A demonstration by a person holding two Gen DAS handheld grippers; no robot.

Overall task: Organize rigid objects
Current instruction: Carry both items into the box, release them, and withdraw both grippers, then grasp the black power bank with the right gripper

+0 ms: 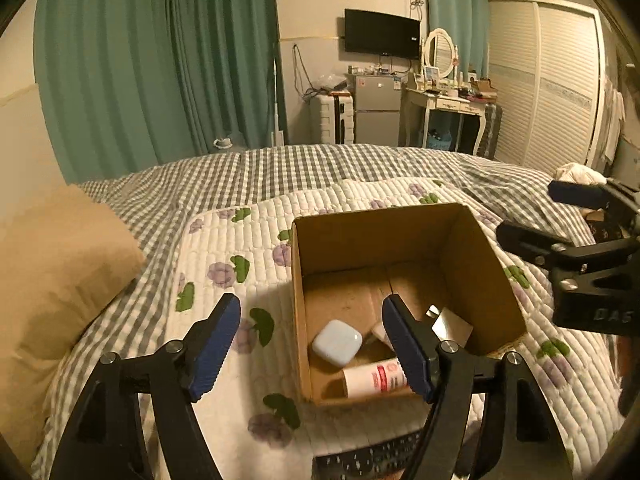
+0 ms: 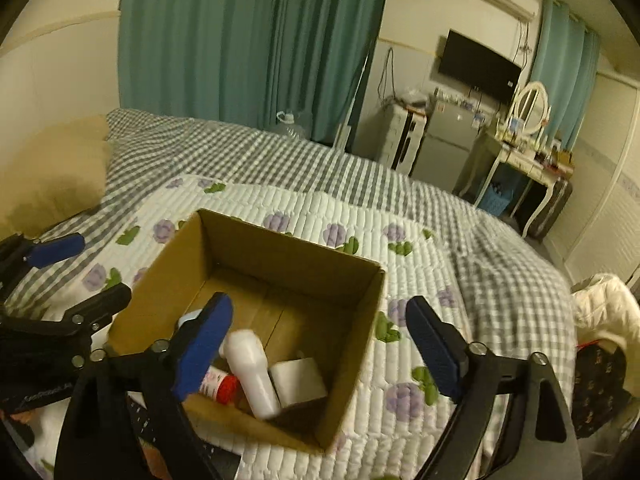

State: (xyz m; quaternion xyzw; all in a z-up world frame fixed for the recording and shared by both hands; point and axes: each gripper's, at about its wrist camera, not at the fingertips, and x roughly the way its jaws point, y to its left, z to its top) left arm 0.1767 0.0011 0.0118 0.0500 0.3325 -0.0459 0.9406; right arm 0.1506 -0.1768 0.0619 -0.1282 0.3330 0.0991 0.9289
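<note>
- Left gripper (image 1: 312, 320) hung wide open, holding nothing, over the cardboard box's (image 1: 404, 232) near edge.
- Right gripper (image 2: 320, 320) gaped empty above the white bottle (image 2: 252, 372).

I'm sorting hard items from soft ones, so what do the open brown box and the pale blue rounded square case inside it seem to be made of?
Open brown box: corrugated cardboard by the look, matte, with folded flaps forming its floor. Pale blue rounded square case: probably hard plastic, smooth with a soft sheen and moulded corners.
</note>
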